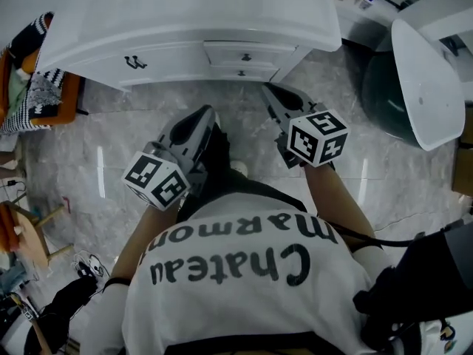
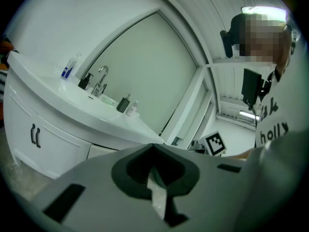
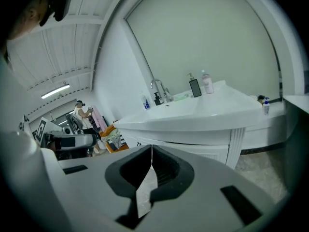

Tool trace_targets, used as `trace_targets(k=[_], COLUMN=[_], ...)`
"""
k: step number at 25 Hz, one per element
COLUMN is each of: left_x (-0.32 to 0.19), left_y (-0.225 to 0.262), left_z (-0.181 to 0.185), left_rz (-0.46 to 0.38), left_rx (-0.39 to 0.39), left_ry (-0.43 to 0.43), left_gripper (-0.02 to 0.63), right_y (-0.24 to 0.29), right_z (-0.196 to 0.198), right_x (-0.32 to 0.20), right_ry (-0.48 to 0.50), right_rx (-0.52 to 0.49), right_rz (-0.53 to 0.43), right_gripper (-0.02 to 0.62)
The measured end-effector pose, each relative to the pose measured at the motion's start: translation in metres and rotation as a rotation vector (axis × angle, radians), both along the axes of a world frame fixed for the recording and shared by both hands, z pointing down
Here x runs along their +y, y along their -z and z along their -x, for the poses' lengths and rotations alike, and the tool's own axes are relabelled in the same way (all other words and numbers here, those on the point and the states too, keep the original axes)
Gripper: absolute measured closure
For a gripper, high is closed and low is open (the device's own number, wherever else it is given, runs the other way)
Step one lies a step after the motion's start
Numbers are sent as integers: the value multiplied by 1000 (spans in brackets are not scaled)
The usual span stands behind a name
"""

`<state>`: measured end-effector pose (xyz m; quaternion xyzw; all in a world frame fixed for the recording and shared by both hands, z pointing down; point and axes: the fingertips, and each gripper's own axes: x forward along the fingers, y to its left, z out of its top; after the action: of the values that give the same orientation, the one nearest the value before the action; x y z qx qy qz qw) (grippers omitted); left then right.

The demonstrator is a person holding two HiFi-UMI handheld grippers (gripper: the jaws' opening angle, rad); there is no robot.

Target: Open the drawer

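Facing a white bathroom vanity cabinet [image 1: 185,21], both grippers are held low over a grey marble-look floor [image 1: 111,146]. The left gripper [image 2: 153,146] is seen with jaws pressed together, nothing between them. The right gripper [image 3: 151,147] is likewise clenched and empty. The small white drawer with a dark knob [image 1: 246,53] is set in the cabinet front, fully shut, just ahead of the right gripper and not touched. A chrome tap [image 2: 100,79] is seen on top of the cabinet.

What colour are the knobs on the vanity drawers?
Dark, nearly black knobs on white drawer fronts; the head view shows them best.
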<state>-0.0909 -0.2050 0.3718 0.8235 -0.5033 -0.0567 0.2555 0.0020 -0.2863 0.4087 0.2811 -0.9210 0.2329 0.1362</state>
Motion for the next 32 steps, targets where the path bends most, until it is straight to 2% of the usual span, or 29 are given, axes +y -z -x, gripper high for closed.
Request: trace_targets(k=[8,15,18,22,23,24,25,27,30,32], left_x=[-47,-83,-93,-100,-100,-99,-97,-90,-82,-77], left_y=[-38,-59,-76,-96,-99,-103,-106,-113,-122,-127], left_z=[20,46,60,74,76,78,79,82,86,88], left_rz=[65,29,63,123,131,141,153,181,213,227], left_rx=[23,-43,-66,-59,-57,-56,-54,-49,-36,-30], left_ry=[-21,-76,-70,-43,-39,-37,-37,-36,-33,-37], left_gripper=[603,604,603,604,604,604,604,603,604,604], right_y=[-59,-124,-147,-179,-188,-196,-204,-219,-239,-253], right_z=[11,24,31,39,41,42,42,42,45,45], right_x=[-48,-94,-107,-120,-124,-127,-128,-131,-140,-146], right_ry=[-94,-165,-178,-189,-192,-197,-204,-226,-251,-276], right_rx=[24,79,109,153,159,162,163,170,193,205], right_rz=[113,181,193,212,224,240,258,281,299,318], right_gripper=[583,583,581,580,558,489,457,457,390,378])
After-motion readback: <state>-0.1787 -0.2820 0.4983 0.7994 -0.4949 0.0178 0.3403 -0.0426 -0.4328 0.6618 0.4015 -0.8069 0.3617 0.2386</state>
